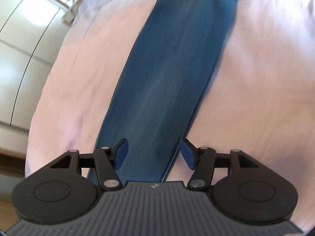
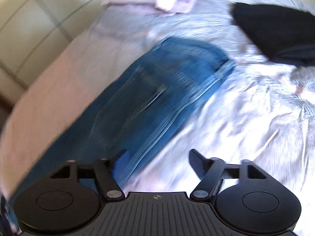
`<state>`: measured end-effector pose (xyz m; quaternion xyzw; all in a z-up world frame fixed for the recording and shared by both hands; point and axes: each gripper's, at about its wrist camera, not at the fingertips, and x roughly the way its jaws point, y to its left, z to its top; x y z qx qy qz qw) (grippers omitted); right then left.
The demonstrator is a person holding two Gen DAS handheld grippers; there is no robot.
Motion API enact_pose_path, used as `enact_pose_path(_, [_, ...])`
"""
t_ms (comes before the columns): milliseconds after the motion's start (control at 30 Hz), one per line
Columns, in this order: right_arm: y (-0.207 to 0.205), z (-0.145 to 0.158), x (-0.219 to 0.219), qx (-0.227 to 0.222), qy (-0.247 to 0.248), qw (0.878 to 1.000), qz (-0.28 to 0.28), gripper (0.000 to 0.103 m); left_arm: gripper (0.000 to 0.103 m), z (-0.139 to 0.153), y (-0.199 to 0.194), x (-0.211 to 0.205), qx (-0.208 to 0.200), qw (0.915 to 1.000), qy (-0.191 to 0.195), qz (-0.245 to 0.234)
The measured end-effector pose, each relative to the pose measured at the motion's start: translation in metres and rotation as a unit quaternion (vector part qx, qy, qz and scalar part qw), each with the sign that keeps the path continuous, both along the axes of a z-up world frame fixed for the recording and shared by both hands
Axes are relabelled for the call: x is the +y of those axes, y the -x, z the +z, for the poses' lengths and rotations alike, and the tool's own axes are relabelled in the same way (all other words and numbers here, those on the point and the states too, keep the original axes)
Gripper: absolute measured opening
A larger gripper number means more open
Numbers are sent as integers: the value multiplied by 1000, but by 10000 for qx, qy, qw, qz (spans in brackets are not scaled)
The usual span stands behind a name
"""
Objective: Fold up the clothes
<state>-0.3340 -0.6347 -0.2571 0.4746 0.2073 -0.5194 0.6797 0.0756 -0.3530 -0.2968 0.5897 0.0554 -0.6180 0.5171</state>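
Blue jeans (image 1: pixel 167 74) blur beneath each open, empty hand-held gripper (image 1: pixel 154 153) (image 2: pixel 157 167), their ends cut off.

Both wrist cameras are looking steeply down along their fingers, hovering near the blue jeans (image 1: pixel 167 78) (image 2: pixel 153 90); both views are sharing them on the pink sheet (image 1: pixel 256 98).

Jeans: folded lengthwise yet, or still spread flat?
Folded lengthwise. The jeans lie as one narrow strip on the bedsheet, with stacked edges along one side.
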Motion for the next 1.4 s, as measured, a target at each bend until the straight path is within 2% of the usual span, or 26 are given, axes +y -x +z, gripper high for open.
enact_pose_path(67, [17,-12,-20,-277,-56,9994,-186,77,59,2,42,-16,176,9994,138,-248])
enact_pose_path(167, [38,-26,-46,-756,-111,9962,-415,76,65,-6,95,-39,209,9978,250,-585])
enact_pose_path(233, [49,-34,-62,-1109,-147,9924,-512,76,65,-19,115,-50,19,9971,227,-729])
enact_pose_path(300, [54,-41,-76,-1347,-249,9893,-503,76,65,-33,118,-49,-274,9967,191,-737])
enact_pose_path(400, [61,-49,-89,-1616,-408,9847,-508,73,65,-48,91,-34,-785,9961,28,-396])
enact_pose_path(467, [67,-53,-95,-1633,-459,9843,-492,62,65,-56,64,-19,-1121,9936,-156,-73])
enact_pose_path(567, [71,-54,-90,-1667,-396,9840,-494,61,68,-66,14,13,-1642,9851,-436,284])
enact_pose_path(700, [66,-54,-70,-1913,-425,9764,-911,63,68,-87,-52,43,-2156,9735,-591,489])
enact_pose_path(800, [47,-54,-57,-2007,-456,9748,-861,66,68,-109,-90,52,-2299,9698,-506,644])
enact_pose_path(867, [28,-53,-45,-1911,-355,9782,-733,80,68,-122,-105,56,-2377,9691,-303,582])
enact_pose_path(967, [2,-54,-35,-1620,-97,9855,-498,92,68,-136,-118,60,-2582,9657,35,279])
enact_pose_path(1067, [-9,-56,-34,-1431,62,9883,-519,95,69,-143,-128,62,-2742,9612,288,35])
enact_pose_path(1133, [-13,-59,-36,-1385,109,9884,-608,95,61,-146,-130,64,-2896,9563,396,-64])
enact_pose_path(1200, [-8,-61,-32,-1539,166,9847,-797,95,39,-151,-127,65,-2991,9531,427,-178])
enact_pose_path(1300, [1,-62,-26,-1751,289,9791,-994,95,30,-156,-125,68,-2922,9550,496,-103])
enact_pose_path(1400, [18,-64,-21,-2029,411,9682,-1404,91,21,-157,-125,62,-2743,9602,510,125])
